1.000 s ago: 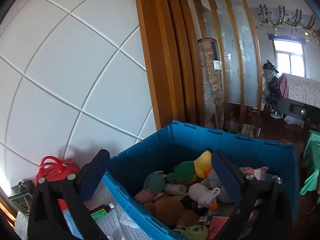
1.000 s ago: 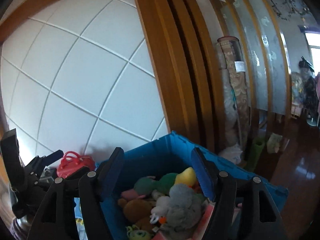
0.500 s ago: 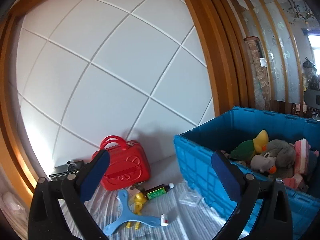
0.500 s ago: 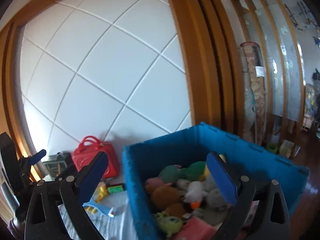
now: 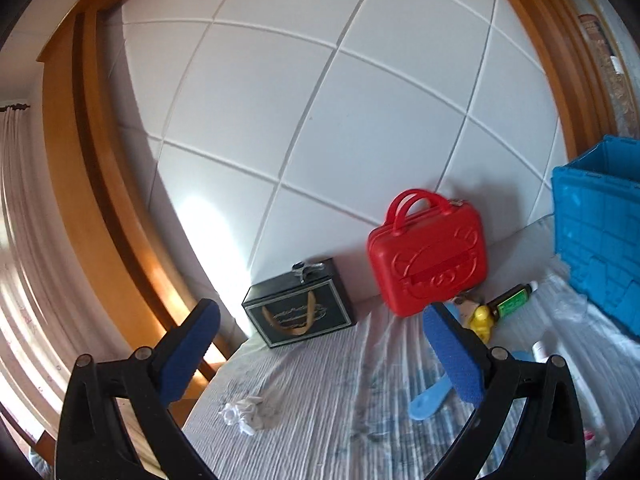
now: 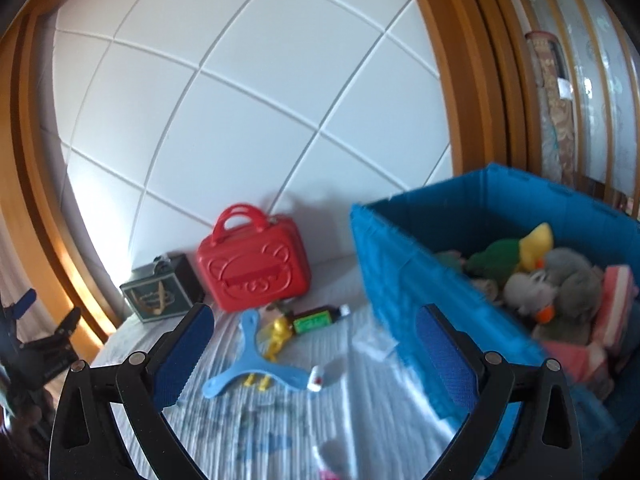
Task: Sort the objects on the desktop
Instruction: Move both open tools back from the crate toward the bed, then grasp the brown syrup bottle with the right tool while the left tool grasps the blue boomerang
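Both claws, left claw (image 5: 320, 354) and right claw (image 6: 314, 350), stand wide and empty above the bench (image 6: 280, 420); the right has just been opening. The blue boomerang toy (image 6: 256, 364), yellow figure (image 6: 276, 332) and green-labelled bottle (image 6: 316, 318) lie between the red case (image 6: 252, 268) and the blue crate (image 6: 404, 292) of plush toys.

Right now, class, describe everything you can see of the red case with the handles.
The red case looks like glossy hard plastic, rounded at the corners, with two arched handles on top and a bear-like face embossed on its front. It is shut, stands upright on the white cover, tilted slightly, its back against the white wall, beside the dark box.
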Action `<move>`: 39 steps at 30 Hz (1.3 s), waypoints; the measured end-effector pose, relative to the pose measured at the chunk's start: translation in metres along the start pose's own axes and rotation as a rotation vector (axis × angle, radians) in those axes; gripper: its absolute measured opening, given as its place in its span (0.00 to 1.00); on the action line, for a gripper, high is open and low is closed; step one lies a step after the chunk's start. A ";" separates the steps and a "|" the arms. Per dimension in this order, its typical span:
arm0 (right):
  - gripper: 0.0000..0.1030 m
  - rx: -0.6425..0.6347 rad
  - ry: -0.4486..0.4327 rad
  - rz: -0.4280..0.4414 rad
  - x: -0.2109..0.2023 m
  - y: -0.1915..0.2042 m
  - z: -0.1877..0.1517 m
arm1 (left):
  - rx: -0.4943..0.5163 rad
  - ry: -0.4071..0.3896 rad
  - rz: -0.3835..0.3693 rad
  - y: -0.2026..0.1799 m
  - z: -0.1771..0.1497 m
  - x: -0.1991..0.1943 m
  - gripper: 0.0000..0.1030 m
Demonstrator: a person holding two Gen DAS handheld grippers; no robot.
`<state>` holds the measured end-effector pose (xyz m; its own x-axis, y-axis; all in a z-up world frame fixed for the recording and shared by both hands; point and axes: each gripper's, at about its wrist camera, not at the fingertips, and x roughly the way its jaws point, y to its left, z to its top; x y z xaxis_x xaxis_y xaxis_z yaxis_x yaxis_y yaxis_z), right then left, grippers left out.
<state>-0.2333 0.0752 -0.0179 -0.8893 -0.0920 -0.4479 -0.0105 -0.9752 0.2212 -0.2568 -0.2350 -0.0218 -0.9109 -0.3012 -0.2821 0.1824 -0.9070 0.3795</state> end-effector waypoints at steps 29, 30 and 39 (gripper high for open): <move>0.99 0.283 0.627 -0.305 0.489 -0.016 -0.084 | 0.022 0.273 -0.299 -0.095 -0.112 0.225 1.00; 0.98 0.292 0.635 -0.316 0.497 -0.018 -0.088 | 0.030 0.284 -0.304 -0.099 -0.116 0.232 1.00; 0.70 0.115 0.660 -0.251 0.545 -0.015 -0.095 | 0.035 0.348 -0.442 -0.162 -0.112 0.281 1.00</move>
<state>-0.6747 0.0208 -0.3475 -0.3923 -0.0057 -0.9198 -0.2589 -0.9589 0.1163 -0.5007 -0.2052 -0.2611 -0.7208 0.0208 -0.6929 -0.2071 -0.9604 0.1866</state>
